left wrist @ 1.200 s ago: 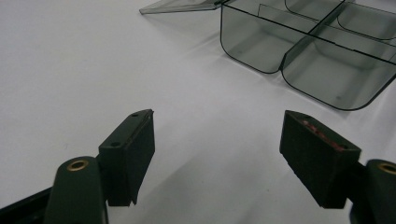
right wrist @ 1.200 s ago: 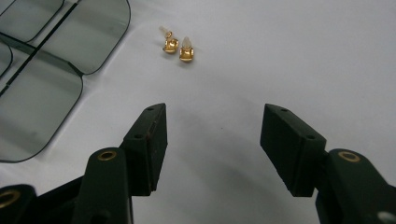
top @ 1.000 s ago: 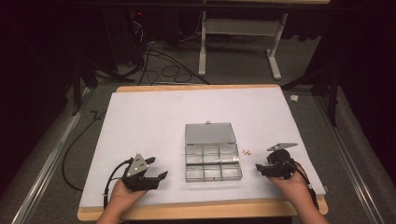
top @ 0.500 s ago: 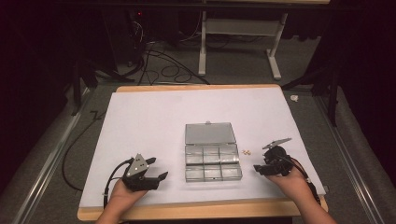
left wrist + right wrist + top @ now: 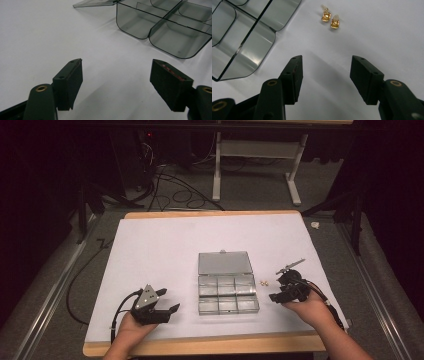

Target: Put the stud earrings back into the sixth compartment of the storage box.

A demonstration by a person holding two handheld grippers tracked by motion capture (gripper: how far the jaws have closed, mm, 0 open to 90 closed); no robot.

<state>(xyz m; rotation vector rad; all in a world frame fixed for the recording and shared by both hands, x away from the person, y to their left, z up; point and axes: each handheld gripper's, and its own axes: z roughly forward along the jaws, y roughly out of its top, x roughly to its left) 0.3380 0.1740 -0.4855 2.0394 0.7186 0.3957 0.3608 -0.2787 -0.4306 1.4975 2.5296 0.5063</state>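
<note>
A clear compartment box lies open in the middle of the white table cover, its lid folded back flat. Its compartments look empty in the left gripper view and the right gripper view. Two small gold pieces lie side by side just right of the box, seen close as gold pieces. My right gripper hovers near them, open, with nothing between its fingers. My left gripper rests left of the box, open and empty.
The white cover spans the wooden table. Cables trail from both grippers off the front edge. Behind the table stand a white desk frame and floor cables. A small white scrap lies off the right edge.
My right gripper has lifted a little and shifted toward the box and the gold pieces. The left gripper has stayed put.
</note>
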